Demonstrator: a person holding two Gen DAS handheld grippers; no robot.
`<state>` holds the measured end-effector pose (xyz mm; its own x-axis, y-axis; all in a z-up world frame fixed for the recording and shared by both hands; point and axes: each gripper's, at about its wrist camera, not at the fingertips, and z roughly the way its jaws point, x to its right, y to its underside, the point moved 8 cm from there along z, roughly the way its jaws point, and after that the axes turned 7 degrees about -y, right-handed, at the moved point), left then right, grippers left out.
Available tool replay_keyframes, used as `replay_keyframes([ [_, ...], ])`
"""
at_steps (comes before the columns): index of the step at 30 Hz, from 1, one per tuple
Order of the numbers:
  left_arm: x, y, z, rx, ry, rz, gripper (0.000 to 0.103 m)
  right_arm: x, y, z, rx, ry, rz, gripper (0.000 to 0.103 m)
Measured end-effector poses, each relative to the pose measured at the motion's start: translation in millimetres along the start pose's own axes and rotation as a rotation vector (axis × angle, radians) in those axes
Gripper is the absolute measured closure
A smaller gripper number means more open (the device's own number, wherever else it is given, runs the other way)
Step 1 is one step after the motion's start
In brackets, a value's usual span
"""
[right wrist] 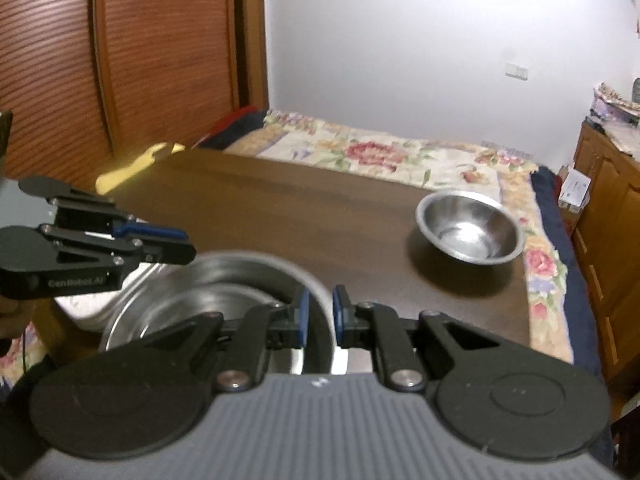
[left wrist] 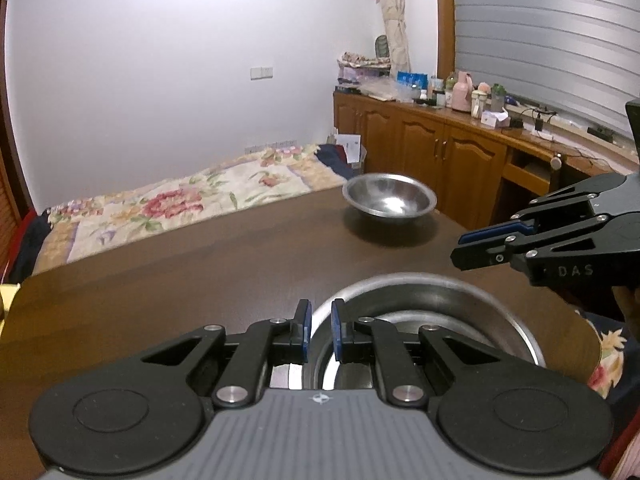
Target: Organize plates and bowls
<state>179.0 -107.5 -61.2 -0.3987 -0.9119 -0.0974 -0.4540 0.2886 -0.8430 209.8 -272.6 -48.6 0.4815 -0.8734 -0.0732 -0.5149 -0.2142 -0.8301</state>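
Left wrist view: the left gripper (left wrist: pixel 319 330) has its blue-padded fingers (left wrist: pixel 306 330) drawn nearly together on the near rim of a large steel basin (left wrist: pixel 460 300), one pad outside the wall and one inside — the rim runs up through the narrow gap between them. The basin sits low in front of the camera over the near edge of the dark wooden table (left wrist: pixel 200 264); whether it rests on the wood or is lifted clear cannot be told. The right gripper (left wrist: pixel 466 246) shows at the right, beside the basin's far side, its fingers drawn together.

Right wrist view: the right gripper (right wrist: pixel 319 316) likewise pinches the basin (right wrist: pixel 192 304) rim, its fingers (right wrist: pixel 340 316) almost closed with the thin metal wall between them. The left gripper (right wrist: pixel 188 246) reaches in from the left above the opposite rim.

A smaller steel bowl (left wrist: pixel 390 198) stands upright and empty near the far right corner of the table — well apart from the basin (right wrist: pixel 470 226). Beyond the table lies a bed (left wrist: pixel 180 204) with a floral cover, and wooden cabinets (left wrist: pixel 420 140) line the right wall.
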Motion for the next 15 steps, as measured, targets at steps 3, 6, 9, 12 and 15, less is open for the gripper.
replay_keyframes([
  [3,1.4,-17.3,5.1,0.015,0.01,0.001,0.088,10.7,-10.0,-7.7,0.039,0.022,0.009,0.089],
  [6,3.4,-37.4,13.7,0.032,0.02,0.002,0.072,23.8,-17.8,-13.5,0.077,0.053,0.012,0.089],
  [9,5.3,-54.1,23.8,0.044,0.037,0.007,0.061,41.4,-23.0,-14.6,0.107,0.081,0.031,0.088],
  [12,9.4,-71.3,37.7,0.053,0.045,0.033,0.052,64.8,-26.2,-10.2,0.124,0.112,0.056,0.086],
  [15,14.7,-84.3,54.6,0.048,0.056,0.044,0.049,90.2,-26.9,-3.7,0.141,0.137,0.091,0.059],
])
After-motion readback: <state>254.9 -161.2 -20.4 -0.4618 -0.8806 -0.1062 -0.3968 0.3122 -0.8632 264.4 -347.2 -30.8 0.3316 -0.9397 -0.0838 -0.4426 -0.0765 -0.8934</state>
